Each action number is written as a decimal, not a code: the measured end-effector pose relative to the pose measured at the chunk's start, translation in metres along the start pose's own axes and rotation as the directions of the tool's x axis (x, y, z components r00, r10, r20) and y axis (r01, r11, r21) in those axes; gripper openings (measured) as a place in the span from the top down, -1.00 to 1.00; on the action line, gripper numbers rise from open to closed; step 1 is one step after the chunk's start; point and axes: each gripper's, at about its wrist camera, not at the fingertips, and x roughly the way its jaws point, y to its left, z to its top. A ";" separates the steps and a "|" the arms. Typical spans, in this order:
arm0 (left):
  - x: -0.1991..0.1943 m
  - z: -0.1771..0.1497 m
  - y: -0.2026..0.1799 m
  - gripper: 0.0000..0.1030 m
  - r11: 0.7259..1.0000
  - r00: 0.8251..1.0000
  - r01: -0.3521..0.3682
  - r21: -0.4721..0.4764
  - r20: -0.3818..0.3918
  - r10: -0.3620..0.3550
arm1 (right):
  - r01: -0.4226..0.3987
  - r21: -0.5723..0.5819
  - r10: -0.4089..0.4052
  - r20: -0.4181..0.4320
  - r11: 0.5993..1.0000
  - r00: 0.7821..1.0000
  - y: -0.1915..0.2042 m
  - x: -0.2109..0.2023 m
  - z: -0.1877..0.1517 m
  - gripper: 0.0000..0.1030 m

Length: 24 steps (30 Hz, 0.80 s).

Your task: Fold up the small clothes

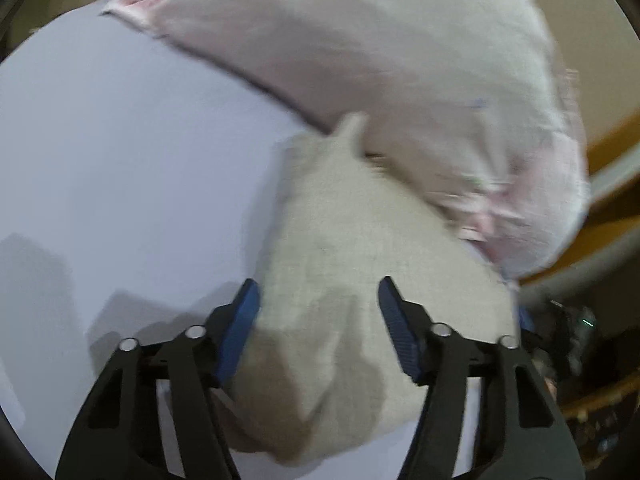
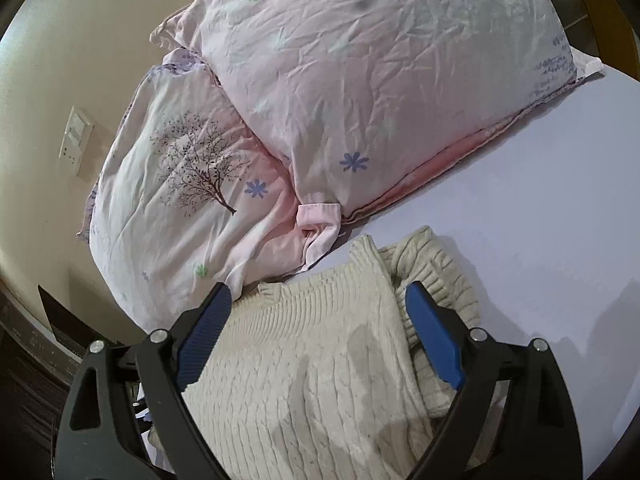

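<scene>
Hovering my left gripper [image 1: 318, 312] and right gripper [image 2: 318, 316], both wide apart, holding nothing | cream sweater [image 2: 312, 360] on lavender sheet [image 2: 540, 200] | pillows [image 2: 380, 80] crowd beyond it

sweater [image 2: 304, 360]: cream ribbed knit | pillow [image 2: 360, 92]: creased printed cotton | bedsheet [image 2: 540, 200]: smooth matt lilac cloth

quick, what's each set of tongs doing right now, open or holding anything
Left tongs: open, holding nothing, cream sweater below them.
Right tongs: open, holding nothing, over the same sweater.
</scene>
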 end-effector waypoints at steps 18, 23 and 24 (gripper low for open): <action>0.014 -0.001 -0.031 0.70 0.921 0.940 0.337 -0.194 0.025 -0.339 | -0.081 0.059 0.080 0.024 0.995 0.997 -0.037 -0.031 0.008 -0.72; 0.012 -0.008 -0.164 0.70 0.831 0.831 0.556 0.003 -0.007 -0.556 | -0.094 0.063 0.091 0.056 0.994 0.994 -0.046 -0.050 0.013 -0.72; 0.023 -0.012 -0.187 0.70 0.804 0.804 0.595 0.013 -0.027 -0.595 | -0.095 0.065 0.090 0.067 0.993 0.994 -0.048 -0.055 0.013 -0.72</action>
